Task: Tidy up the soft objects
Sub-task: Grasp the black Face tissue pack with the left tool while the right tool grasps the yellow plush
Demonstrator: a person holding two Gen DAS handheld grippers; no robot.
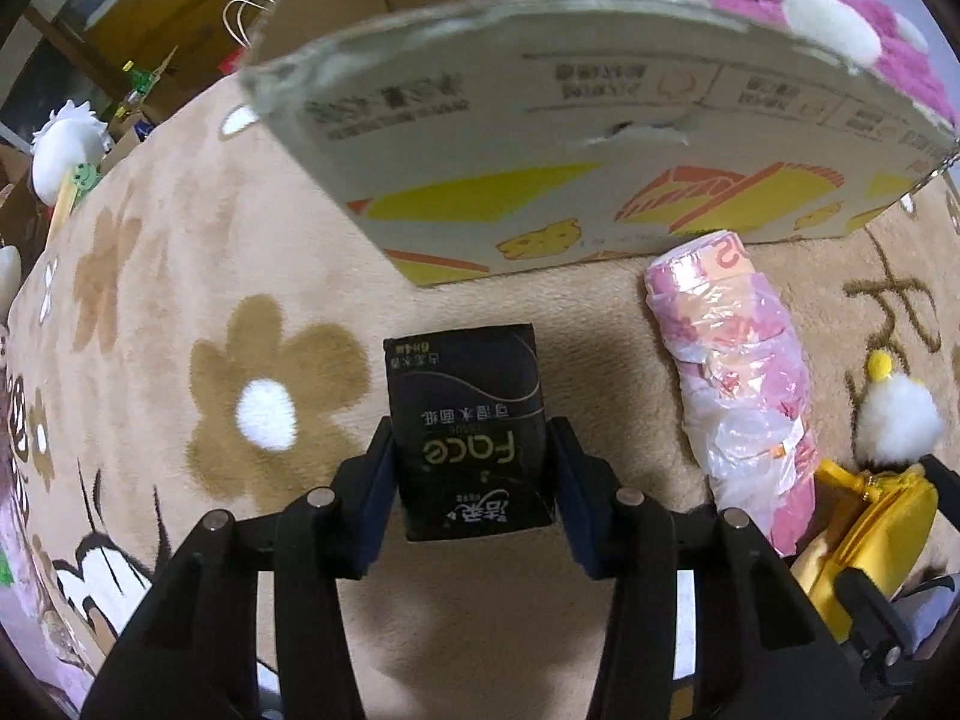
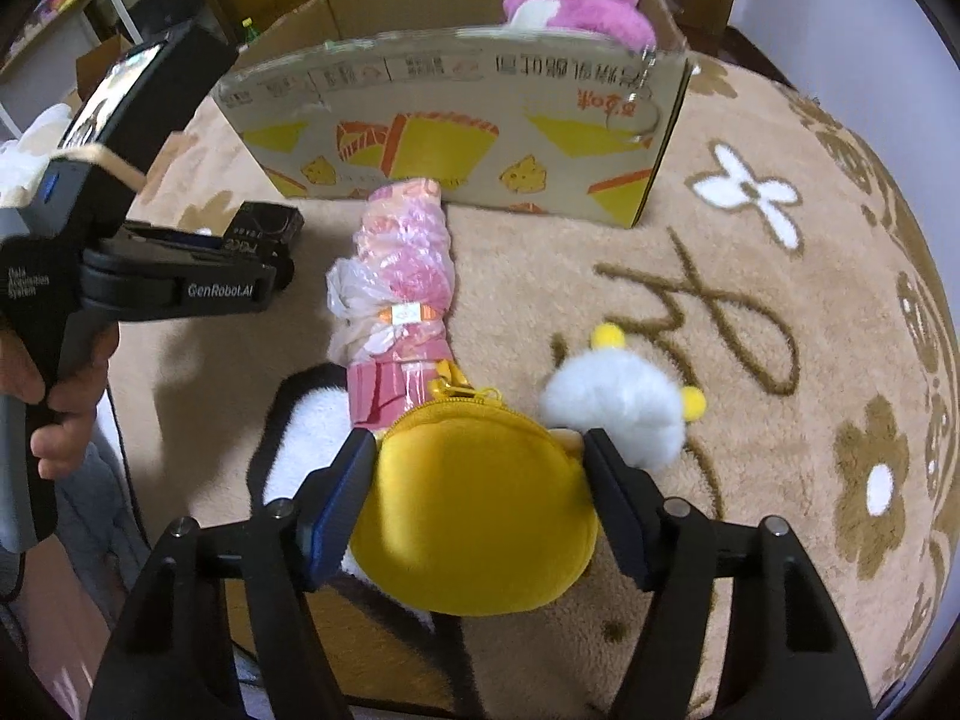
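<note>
My left gripper (image 1: 471,450) is shut on a black tissue pack (image 1: 468,420) and holds it just above the beige flower rug, in front of the cardboard box (image 1: 540,138). The pack also shows in the right wrist view (image 2: 264,228). My right gripper (image 2: 477,456) is shut on a yellow plush pouch (image 2: 474,504) with a zip. A pink plastic-wrapped roll (image 2: 402,276) lies between the two, its far end against the box (image 2: 468,120). A white fluffy ball with yellow pompoms (image 2: 618,408) is attached to the pouch. A pink plush toy (image 2: 576,6) sits inside the box.
The beige rug (image 2: 780,312) with brown and white flowers covers the surface. A white plush (image 1: 66,150) and clutter lie beyond the rug's far left edge. A black-and-white plush part (image 2: 312,432) lies under the pouch. The person's hand (image 2: 54,396) holds the left gripper's handle.
</note>
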